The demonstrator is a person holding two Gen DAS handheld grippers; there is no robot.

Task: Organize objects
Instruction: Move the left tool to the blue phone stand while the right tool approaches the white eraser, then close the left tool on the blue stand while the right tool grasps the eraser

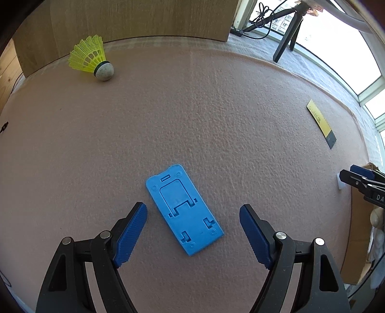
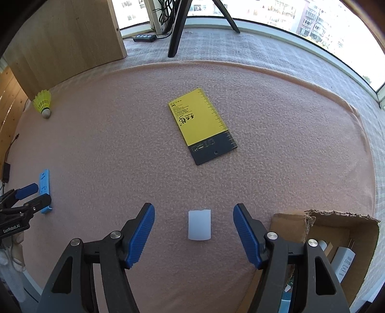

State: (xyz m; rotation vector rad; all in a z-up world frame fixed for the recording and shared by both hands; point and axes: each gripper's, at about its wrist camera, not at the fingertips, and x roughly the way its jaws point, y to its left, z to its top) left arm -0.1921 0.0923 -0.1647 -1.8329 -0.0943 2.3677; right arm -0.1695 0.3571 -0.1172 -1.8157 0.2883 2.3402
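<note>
Pink, pebbly felt covers the surface (image 1: 192,108) under both my hands, and I point steeply down at it. My left fingers (image 1: 193,213) stand wide apart, ribbed blue pads on black arms, with the blue plastic phone stand (image 1: 184,211) lying flat and folded between them, angled across the gap; the left pad is just beside its edge, and I cannot tell if it touches. My right fingers (image 2: 194,213) are also spread, empty, straddling a small milky-white rounded cap (image 2: 199,224) that neither pad reaches. Farther off lie a flat yellow and dark grey card (image 2: 202,126) printed with ruler marks, and a yellow mesh-skirted shuttlecock (image 1: 92,59) on its side near the wooden panel (image 1: 134,19). A torn cardboard box (image 2: 341,231) sits at my right, a white charger (image 2: 343,262) inside.
</note>
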